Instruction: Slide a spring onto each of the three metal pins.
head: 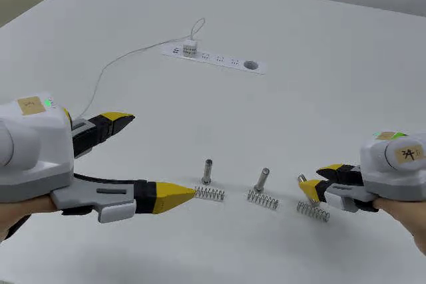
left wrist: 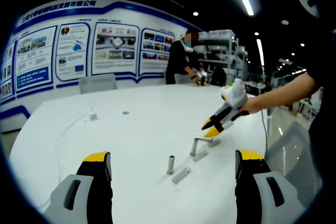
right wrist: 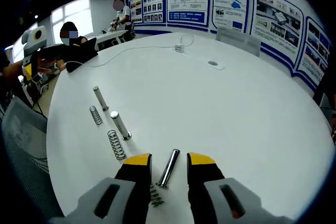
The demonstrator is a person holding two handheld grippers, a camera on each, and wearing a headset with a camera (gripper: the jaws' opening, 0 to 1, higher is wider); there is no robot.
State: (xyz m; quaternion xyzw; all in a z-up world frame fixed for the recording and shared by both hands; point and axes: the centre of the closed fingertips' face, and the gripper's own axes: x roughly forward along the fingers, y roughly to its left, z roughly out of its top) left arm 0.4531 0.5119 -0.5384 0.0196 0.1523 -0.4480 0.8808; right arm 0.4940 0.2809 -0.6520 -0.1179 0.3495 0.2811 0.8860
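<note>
**Head view:** A broad white tabletop [head: 319,98] is seen from above. Three short silver metal pins stand upright in a row near the front: the left pin [head: 208,171], the middle pin [head: 262,179] and the right pin [head: 302,179]. A small coiled wire spring lies flat just in front of each: the left spring [head: 210,193], the middle spring [head: 263,199] and the right spring [head: 313,211]. None is on a pin, so the task looks not yet begun. The left gripper [head: 164,155], grey with yellow tips, has its jaws spread wide. Its lower tip is just beside the left spring, probably lining up to pick it up. The right gripper [head: 317,179] sits low at the right pin. Farther back lies a white power strip [head: 216,58] with a thin white cable [head: 103,71].

**Left gripper view:** The two yellow tips stand far apart and hold nothing. The left pin and left spring sit on the table ahead, between them. Beyond, the right gripper points down at the far pin.

**Right gripper view:** The jaws are narrowly parted and straddle the right pin. A sliver of table shows on either side, so they do not seem to pinch it. They are likely placed there to steady the pin. The right spring lies partly under one jaw.
</note>
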